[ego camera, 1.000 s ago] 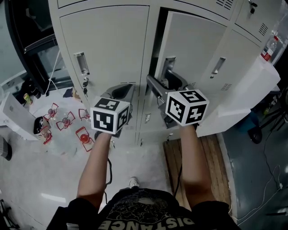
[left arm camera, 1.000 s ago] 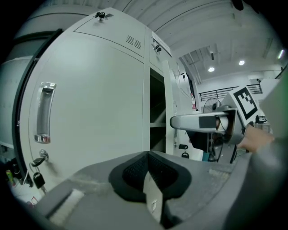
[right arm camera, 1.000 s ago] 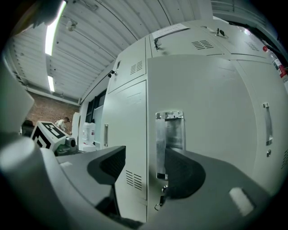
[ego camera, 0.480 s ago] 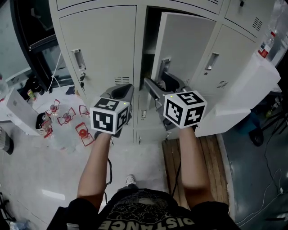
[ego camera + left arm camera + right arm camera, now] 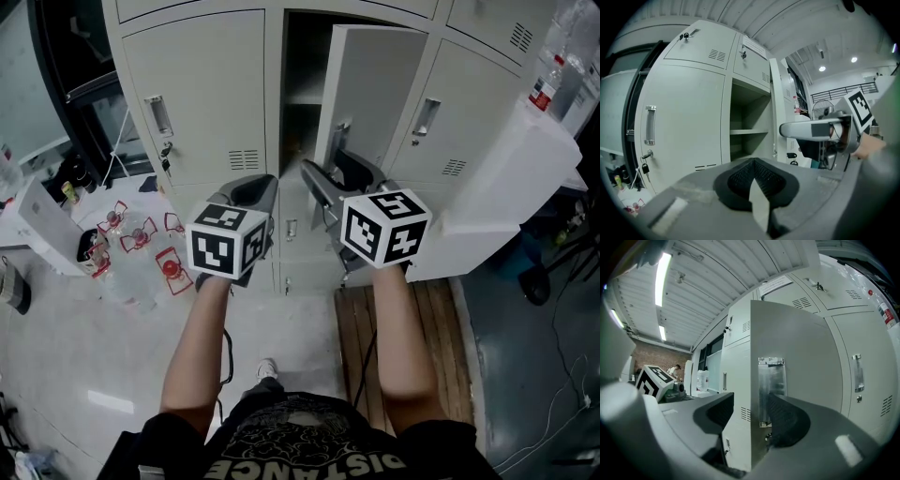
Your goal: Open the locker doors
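Note:
A bank of pale grey lockers fills the head view. The middle door (image 5: 380, 84) stands partly open, hinged on its right, and shows a dark shelf inside (image 5: 745, 126). My right gripper (image 5: 330, 169) straddles the free edge of that door (image 5: 797, 357) just below the handle recess (image 5: 771, 380). Its jaws are closing, and a gap still shows on both sides of the edge. The left gripper (image 5: 261, 192) hangs shut and empty in front of the closed left door (image 5: 202, 84), below its handle (image 5: 157, 115). The right door (image 5: 459, 103) is closed.
A big white panel (image 5: 506, 187) leans against the lockers at the right, with a bottle (image 5: 544, 89) above it. A wooden pallet (image 5: 412, 309) lies on the floor under my right arm. Several clear bottles with red labels (image 5: 141, 253) stand on the floor at the left.
The middle door has swung further open, showing more of the dark inside. My right gripper has stayed at its edge, and the left gripper has hardly moved.

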`<state>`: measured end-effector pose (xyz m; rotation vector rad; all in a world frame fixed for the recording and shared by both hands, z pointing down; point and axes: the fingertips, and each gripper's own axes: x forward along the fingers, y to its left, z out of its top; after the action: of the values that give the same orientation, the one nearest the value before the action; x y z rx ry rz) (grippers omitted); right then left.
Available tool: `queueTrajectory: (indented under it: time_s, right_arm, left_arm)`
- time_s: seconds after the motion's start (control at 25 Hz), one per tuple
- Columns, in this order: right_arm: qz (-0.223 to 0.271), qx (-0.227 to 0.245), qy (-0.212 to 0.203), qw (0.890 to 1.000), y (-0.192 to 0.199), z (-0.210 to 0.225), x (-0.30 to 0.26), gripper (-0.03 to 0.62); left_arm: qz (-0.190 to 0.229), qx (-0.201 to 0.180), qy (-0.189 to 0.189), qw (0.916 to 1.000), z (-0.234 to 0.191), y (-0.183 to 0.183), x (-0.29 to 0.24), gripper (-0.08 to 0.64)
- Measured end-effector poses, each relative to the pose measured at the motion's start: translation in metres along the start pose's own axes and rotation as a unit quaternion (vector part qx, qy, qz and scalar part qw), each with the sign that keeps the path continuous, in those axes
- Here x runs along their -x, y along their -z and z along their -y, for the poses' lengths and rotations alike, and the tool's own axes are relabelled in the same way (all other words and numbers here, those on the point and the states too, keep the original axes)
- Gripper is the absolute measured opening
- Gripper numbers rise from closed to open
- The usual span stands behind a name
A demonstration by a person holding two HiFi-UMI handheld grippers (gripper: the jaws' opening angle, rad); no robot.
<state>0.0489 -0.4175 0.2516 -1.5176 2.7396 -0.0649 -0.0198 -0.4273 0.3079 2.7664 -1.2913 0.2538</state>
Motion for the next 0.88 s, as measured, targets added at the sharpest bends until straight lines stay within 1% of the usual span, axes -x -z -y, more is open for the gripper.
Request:
queueTrajectory:
  time_s: [0.32, 0.52, 0.64, 0.88]
  right_arm:
    - [0.005, 0.001, 0.01, 1.0, -0.001, 0.009, 0.033, 0.204]
    - [0.013, -0.005, 0.015, 1.0, -0.001, 0.017, 0.052, 0.198]
    - [0.015, -0.006, 0.024, 1.0, -0.002, 0.023, 0.063, 0.183]
    - [0.02, -0.012, 0.042, 0.999, -0.002, 0.034, 0.08, 0.17]
  left_arm:
    - [0.0, -0.004, 0.01, 0.9999, 0.034, -0.001, -0.002, 0.0]
    - [-0.002, -0.009, 0.017, 0.9998, 0.053, 0.0, -0.005, 0.0]
    - [-0.002, -0.013, 0.023, 0.9997, 0.063, -0.002, -0.007, 0.001]
    - [-0.003, -0.016, 0.036, 0.9992, 0.08, -0.002, -0.012, 0.001]
